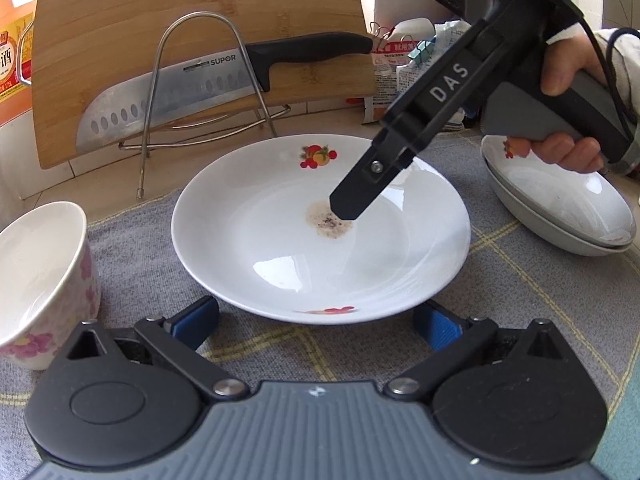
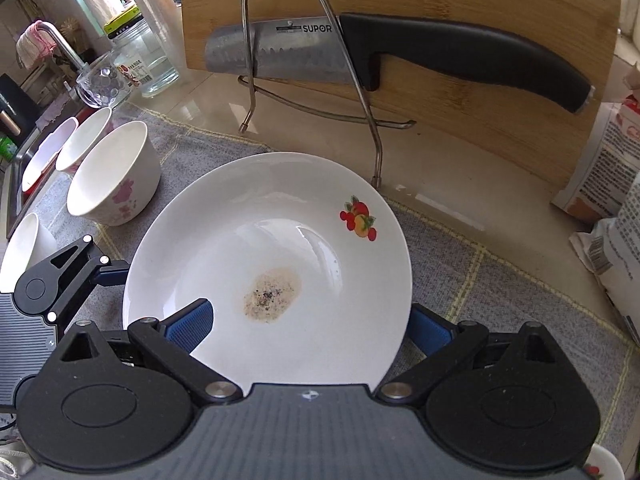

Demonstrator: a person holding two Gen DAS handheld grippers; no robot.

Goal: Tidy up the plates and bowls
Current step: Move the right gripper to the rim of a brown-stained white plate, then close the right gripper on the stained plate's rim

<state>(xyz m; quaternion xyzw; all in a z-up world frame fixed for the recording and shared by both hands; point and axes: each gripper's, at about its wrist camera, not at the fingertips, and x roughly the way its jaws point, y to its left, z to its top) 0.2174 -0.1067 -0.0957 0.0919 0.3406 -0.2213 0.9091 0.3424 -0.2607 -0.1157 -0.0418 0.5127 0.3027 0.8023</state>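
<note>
A white plate with fruit prints and a brown stain lies on the grey cloth (image 1: 320, 224) (image 2: 272, 264). My right gripper (image 2: 308, 328) is open, one blue finger (image 2: 188, 326) over the plate's inside, the other (image 2: 430, 330) under or beside its rim; it also shows in the left wrist view (image 1: 344, 208), tip over the stain. My left gripper (image 1: 316, 320) is open at the plate's near rim, holding nothing. Two stacked fruit-print plates (image 1: 560, 208) lie at the right. A white bowl with pink flowers (image 1: 44, 276) (image 2: 116, 176) stands left of the plate.
A bamboo cutting board (image 1: 200, 20) with a knife (image 2: 400, 52) in a wire rack (image 2: 312, 60) stands behind the plate. More white bowls (image 2: 80, 140) sit by the sink at left. Food packets (image 2: 612, 200) lie at the right. A glass jar (image 2: 140, 60) stands behind.
</note>
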